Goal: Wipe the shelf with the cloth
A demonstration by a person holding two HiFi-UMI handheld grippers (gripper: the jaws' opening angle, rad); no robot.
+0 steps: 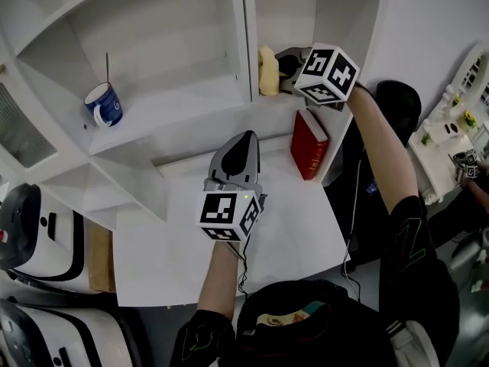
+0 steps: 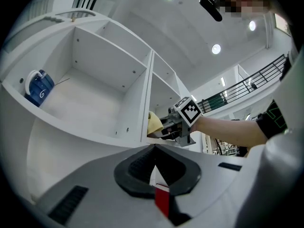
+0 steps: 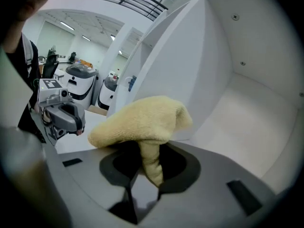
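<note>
Right tongs (image 3: 142, 182) grip cloth (image 3: 142, 122) in shelf (image 3: 251, 122); left tongs (image 2: 154, 148) together.

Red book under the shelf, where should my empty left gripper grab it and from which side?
Pinch the red book across its two covers at the front edge, near the top, coming in level from the open front. It stands on end, so that thin edge likely fits between the jaws; the shelf board above blocks a straight-down reach.
</note>
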